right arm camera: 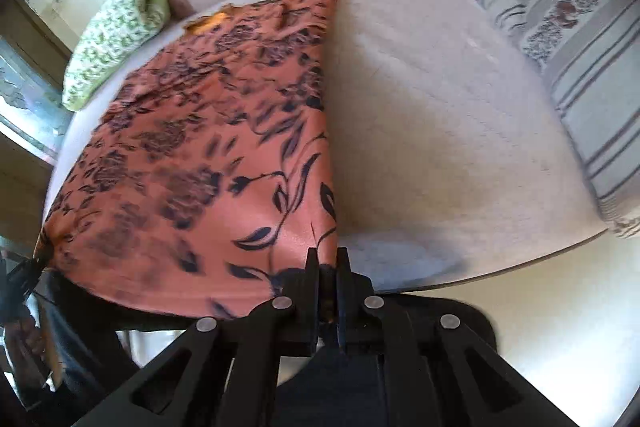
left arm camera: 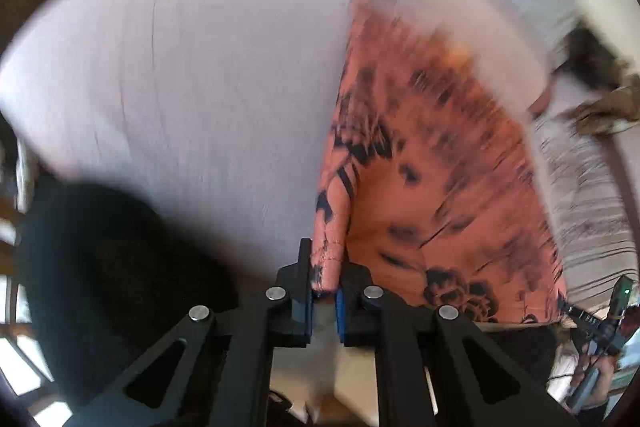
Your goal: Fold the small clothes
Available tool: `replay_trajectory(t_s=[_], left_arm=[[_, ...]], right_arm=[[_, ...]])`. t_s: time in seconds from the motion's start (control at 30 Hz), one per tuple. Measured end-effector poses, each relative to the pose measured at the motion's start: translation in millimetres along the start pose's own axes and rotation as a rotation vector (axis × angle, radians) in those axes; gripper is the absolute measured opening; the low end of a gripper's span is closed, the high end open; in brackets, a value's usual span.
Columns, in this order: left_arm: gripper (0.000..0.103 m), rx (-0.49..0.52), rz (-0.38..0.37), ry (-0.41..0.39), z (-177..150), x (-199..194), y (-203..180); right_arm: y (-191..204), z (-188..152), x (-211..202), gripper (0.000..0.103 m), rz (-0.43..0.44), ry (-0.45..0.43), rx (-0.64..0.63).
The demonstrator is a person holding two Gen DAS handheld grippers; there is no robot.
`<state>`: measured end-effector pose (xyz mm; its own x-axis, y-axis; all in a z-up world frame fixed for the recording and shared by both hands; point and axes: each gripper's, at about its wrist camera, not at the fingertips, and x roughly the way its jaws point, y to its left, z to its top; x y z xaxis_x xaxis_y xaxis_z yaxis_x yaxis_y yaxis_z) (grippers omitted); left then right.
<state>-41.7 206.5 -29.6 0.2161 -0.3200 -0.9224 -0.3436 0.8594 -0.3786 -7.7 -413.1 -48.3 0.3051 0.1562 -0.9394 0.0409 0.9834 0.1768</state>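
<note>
An orange floral cloth [right arm camera: 208, 131] with black flowers and leaves lies spread on the white mattress [right arm camera: 440, 115], its near edge hanging over the bed's front. My right gripper [right arm camera: 328, 263] is shut on the cloth's near right corner, the fabric pinched between the pads. In the left wrist view, which is blurred, the same orange floral cloth [left arm camera: 432, 155] runs away to the right. My left gripper [left arm camera: 324, 267] is shut on a rolled fold at its near left corner. The left gripper [right arm camera: 36, 263] also shows at the right wrist view's left edge, at the cloth's other near corner.
A green patterned pillow [right arm camera: 116, 27] lies at the back left of the bed. Striped pillows [right arm camera: 580, 47] line the right side. A dark rounded shape [left arm camera: 100, 287] fills the lower left of the left wrist view. The mattress front edge [right arm camera: 500, 275] runs just ahead of the right gripper.
</note>
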Motion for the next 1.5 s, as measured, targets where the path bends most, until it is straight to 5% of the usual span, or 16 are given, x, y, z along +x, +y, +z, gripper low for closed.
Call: replay_trajectory(t_s=[0.1, 0.17, 0.23, 0.27, 0.47, 0.5, 0.53, 0.57, 0.6, 0.7, 0.93, 1.1, 1.3, 1.37, 1.43, 1.5], left_arm=[[0.014, -0.037, 0.064, 0.052, -3, 23, 10], [0.037, -0.045, 0.014, 0.004, -4, 6, 8], [0.078, -0.014, 0.029, -0.071, 0, -5, 0], [0.078, 0.001, 0.059, -0.132, 1, -10, -4], [0.077, 0.077, 0.173, -0.070, 3, 23, -26], [0.063, 0.091, 0.138, -0.060, -1, 22, -22], [0.015, 0.090, 0.090, -0.030, -1, 26, -22], [0.006, 0.087, 0.097, 0.007, 0, 34, -22], [0.006, 0.076, 0.078, 0.007, -1, 34, -16], [0.006, 0.067, 0.053, 0.009, 1, 30, -11], [0.006, 0.094, -0.061, -0.079, 30, -20, -27], [0.006, 0.149, -0.177, -0.197, 108, -56, -70], [0.010, 0.189, -0.196, -0.352, 246, -39, -120], [0.009, 0.183, -0.155, -0.302, 263, -10, -128], [0.009, 0.214, -0.179, -0.271, 252, 13, -130], [0.009, 0.252, -0.137, -0.249, 239, 26, -130]], right_arm=[[-15, -6, 57, 0.020, 0.002, 0.164, 0.095], [-8, -9, 60, 0.034, -0.016, 0.132, 0.080], [-5, -7, 52, 0.092, 0.049, 0.078, 0.118], [-4, -5, 48, 0.092, 0.058, 0.042, 0.138], [1, 18, 64, 0.092, 0.074, 0.016, 0.174], [-7, 20, 70, 0.089, 0.072, 0.042, 0.167], [-5, 17, 78, 0.072, 0.072, 0.087, 0.164], [-1, 18, 81, 0.057, 0.056, 0.117, 0.137], [5, 18, 87, 0.036, 0.032, 0.142, 0.101], [9, 25, 95, 0.014, 0.072, 0.190, 0.108], [-2, 49, 44, 0.013, 0.304, 0.076, 0.211], [-7, 102, 24, 0.011, 0.474, -0.028, 0.282], [-11, 254, -3, 0.012, 0.540, -0.312, 0.313], [-15, 282, 2, 0.029, 0.499, -0.355, 0.355], [-1, 292, 32, 0.092, 0.537, -0.236, 0.330], [15, 274, 55, 0.092, 0.503, -0.162, 0.290]])
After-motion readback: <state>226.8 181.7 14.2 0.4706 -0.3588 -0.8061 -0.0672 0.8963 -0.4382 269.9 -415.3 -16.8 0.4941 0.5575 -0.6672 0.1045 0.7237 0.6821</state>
